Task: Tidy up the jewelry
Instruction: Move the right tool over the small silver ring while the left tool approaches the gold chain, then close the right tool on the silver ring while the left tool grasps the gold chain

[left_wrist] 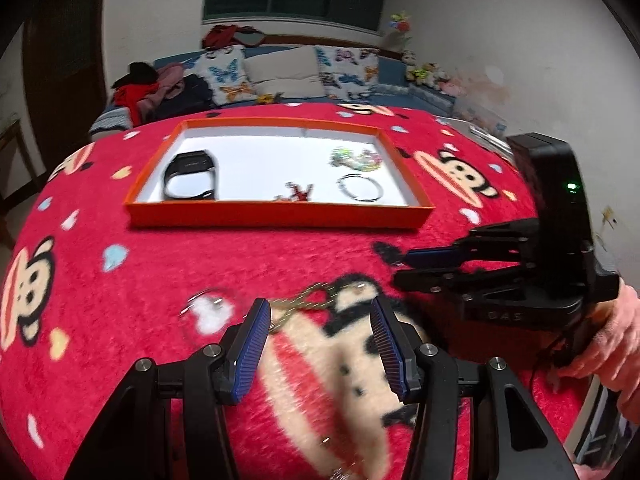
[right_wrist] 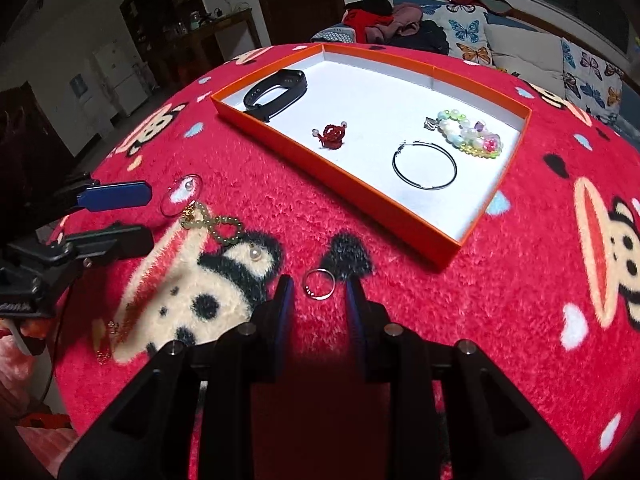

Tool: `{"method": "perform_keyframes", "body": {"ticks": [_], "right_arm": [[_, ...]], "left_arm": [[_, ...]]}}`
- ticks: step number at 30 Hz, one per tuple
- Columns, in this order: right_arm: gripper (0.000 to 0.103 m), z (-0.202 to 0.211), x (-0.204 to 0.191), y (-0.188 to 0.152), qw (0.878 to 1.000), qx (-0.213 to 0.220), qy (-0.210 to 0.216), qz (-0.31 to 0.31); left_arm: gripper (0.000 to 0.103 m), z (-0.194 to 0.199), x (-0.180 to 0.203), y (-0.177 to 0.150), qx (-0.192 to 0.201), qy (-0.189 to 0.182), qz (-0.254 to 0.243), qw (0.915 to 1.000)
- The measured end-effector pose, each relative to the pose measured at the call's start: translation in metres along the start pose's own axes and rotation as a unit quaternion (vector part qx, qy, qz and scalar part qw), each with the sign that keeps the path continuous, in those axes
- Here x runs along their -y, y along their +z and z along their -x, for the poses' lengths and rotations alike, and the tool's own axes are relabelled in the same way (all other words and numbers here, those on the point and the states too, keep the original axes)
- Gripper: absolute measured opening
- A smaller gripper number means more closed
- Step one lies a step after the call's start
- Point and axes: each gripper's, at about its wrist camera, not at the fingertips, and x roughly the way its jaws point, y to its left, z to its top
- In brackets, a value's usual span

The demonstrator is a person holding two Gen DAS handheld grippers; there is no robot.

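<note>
1. R gripper (right_wrist: 319, 286): my jaws are spread w/ a small silver ring (right_wrist: 318, 284) lying on the blanket btwn the tips, nothing pinched yet. I judge I'm lined up to close on it.
2. L gripper (left_wrist: 320, 320): also spread, pinching nothing. The gold bead bracelet (right_wrist: 214, 226) sits at its tips, approx 12 o'clock, so I read that as my next pick on that side.
3. Outward at 12 o'clock: orange tray (right_wrist: 448, 254) w/ white floor. Inside are a black band (right_wrist: 276, 90), a red knot charm (right_wrist: 332, 134), a thin hoop (right_wrist: 425, 164) and a pastel bead bracelet (right_wrist: 472, 134), spaced apart, prob. so each stays easy to grab.
4. Loose on the red blanket (right_wrist: 460, 320): a clear hoop w/ pearl (right_wrist: 182, 196) at 10 o'clock of the ring, and a pearl earring (right_wrist: 253, 254) just beside the gold beads.
5. Hard to read: L view is motion-blurred, so gold beads smear; something gold at its bottom edge is cut off. A gold bit at 8 o'clock in R view is too small to ID.
</note>
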Motion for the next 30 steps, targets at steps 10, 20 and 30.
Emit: {"method": "perform_keyframes", "body": {"ticks": [10, 20, 30], "right_arm": [[0.023, -0.001, -0.001, 0.000, 1.000, 0.004, -0.001, 0.013], [0.018, 0.002, 0.006, -0.003, 1.000, 0.007, 0.014, 0.008], [0.018, 0.000, 0.007, -0.002, 1.000, 0.008, 0.018, 0.003]], "left_arm": [[0.045, -0.032, 0.015, 0.008, -0.018, 0.002, -0.026, 0.9995], [0.045, -0.027, -0.014, 0.001, -0.028, 0.025, -0.063, 0.9973], [0.028, -0.017, -0.031, -0.010, -0.023, 0.028, -0.045, 0.9983]]}}
